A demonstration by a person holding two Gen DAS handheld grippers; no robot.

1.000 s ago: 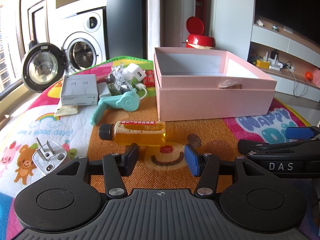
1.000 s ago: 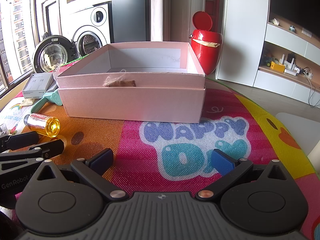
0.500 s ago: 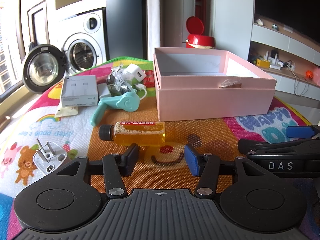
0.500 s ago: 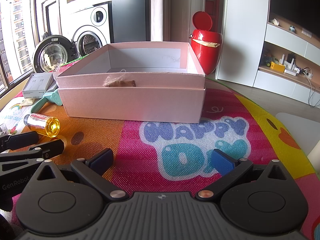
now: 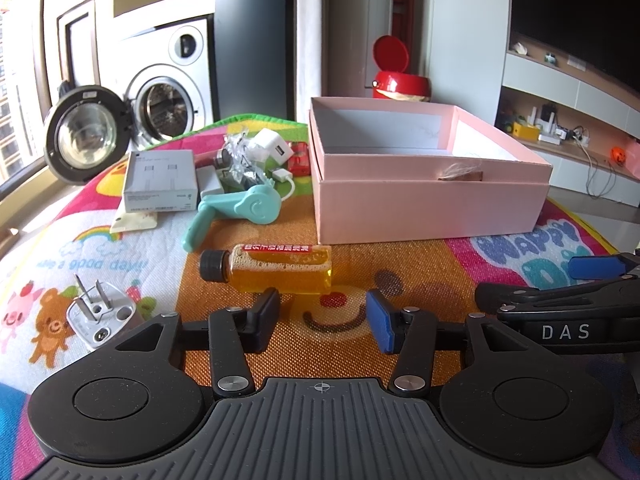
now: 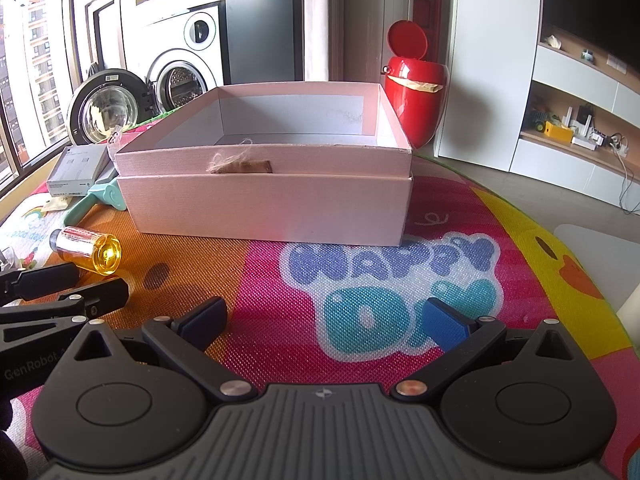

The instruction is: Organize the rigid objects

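An open pink box (image 5: 424, 204) (image 6: 264, 204) stands on a colourful mat; its inside looks bare. A small bottle of amber liquid (image 5: 276, 270) (image 6: 90, 248) lies on its side just beyond my left gripper (image 5: 324, 314), which is open and empty. Further left lie a teal whistle-shaped tool (image 5: 240, 210), a white carton (image 5: 160, 180), a white charger (image 5: 272, 148), crinkled clear packets (image 5: 240, 164) and a white plug adapter (image 5: 100, 318). My right gripper (image 6: 324, 318) is open and empty, in front of the box.
The right gripper's side shows at the right of the left wrist view (image 5: 568, 312); the left gripper's fingers (image 6: 60, 292) show at the left of the right wrist view. A red bin (image 6: 416, 96) and a washing machine (image 5: 160, 92) stand behind the mat.
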